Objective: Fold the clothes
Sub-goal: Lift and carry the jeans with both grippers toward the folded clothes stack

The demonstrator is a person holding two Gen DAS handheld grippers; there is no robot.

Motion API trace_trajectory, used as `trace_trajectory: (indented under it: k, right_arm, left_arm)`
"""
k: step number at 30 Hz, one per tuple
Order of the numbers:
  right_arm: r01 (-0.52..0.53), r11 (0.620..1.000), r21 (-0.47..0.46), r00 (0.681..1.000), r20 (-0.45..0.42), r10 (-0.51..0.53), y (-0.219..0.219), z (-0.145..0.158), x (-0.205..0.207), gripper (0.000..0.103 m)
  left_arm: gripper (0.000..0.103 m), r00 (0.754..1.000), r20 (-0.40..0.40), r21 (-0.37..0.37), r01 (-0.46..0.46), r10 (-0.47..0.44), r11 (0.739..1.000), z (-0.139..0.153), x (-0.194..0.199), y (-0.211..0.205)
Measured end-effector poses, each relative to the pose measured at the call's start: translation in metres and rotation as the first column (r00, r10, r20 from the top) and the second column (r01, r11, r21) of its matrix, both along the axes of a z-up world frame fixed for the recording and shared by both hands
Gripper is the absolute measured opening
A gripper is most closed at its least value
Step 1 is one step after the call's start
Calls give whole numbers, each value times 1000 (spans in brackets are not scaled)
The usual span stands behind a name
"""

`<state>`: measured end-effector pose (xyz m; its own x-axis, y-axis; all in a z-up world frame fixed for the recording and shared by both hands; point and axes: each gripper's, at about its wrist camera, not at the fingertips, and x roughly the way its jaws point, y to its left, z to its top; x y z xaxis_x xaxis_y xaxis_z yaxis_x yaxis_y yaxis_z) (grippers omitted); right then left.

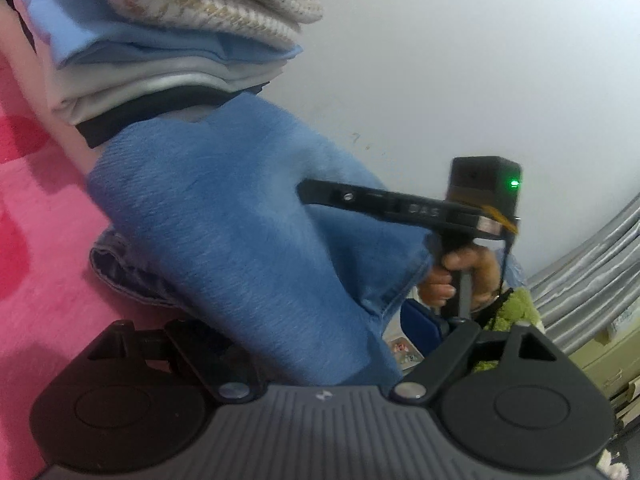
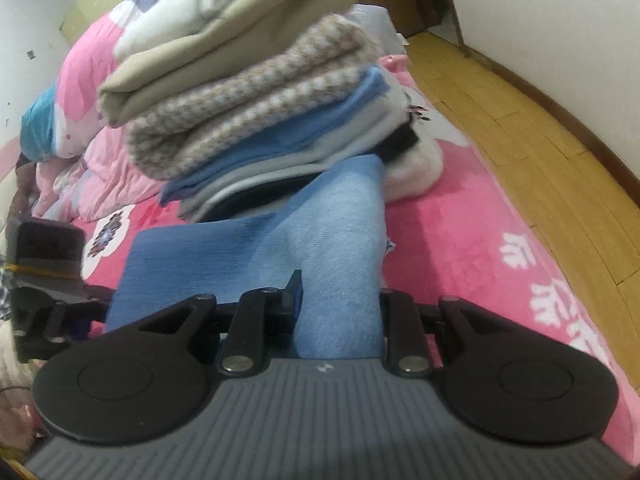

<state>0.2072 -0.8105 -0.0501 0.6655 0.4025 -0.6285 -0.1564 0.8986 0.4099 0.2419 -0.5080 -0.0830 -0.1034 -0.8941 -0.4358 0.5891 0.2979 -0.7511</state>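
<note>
If the blue jeans (image 2: 320,248) were pushed further toward 12 o'clock, the folded stack (image 2: 256,112) could be toppled. The soft, bundled denim was seen on the pink bed (image 2: 500,240), touching the stack's base, gripped by the right gripper (image 2: 340,300); the left gripper (image 1: 280,340) was spread wide around it

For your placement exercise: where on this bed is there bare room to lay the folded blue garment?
Free: pink bedspread right of the clothes stack, toward the wooden floor. Crowded: the rumpled quilt behind the stack and the left claw beside the blue garment.
</note>
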Motion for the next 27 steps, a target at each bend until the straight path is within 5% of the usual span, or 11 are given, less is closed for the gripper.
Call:
trace_trajectory:
  k: [4, 9, 13, 16, 19, 22, 25, 27]
  right_arm:
    - [98, 995, 14, 995, -16, -98, -11, -13, -4, 44]
    - [283, 959, 30, 954, 96, -284, -20, 13, -30, 48]
    - [378, 924, 64, 899, 211, -383, -9, 48, -67, 48]
    - [388, 921, 35, 881, 280, -382, 22, 73, -95, 41]
    - [352, 935, -43, 911, 245, -332, 63, 79, -100, 20]
    - [314, 937, -153, 941, 181, -286, 99, 68, -80, 13]
    - [341, 903, -259, 939, 146, -313, 111, 54, -56, 11]
    - [407, 880, -247, 913, 154, -379, 99, 54, -53, 10]
  left_arm:
    - [82, 999, 3, 25, -55, 54, 998, -12, 4, 16]
    - [83, 992, -23, 19, -123, 123, 992, -14, 8, 55]
    - [81, 973, 125, 32, -198, 193, 980, 5, -10, 92]
    - [76, 908, 349, -14, -240, 229, 971, 31, -41, 116]
    - [71, 846, 493, -59, -200, 203, 978, 52, -59, 102]
    - [65, 840, 516, -70, -151, 165, 986, 60, -58, 70]
    - [61, 821, 552, -13, -170, 149, 985, 49, -46, 39]
    - [55, 814, 566, 57, -197, 131, 979, 33, -34, 19]
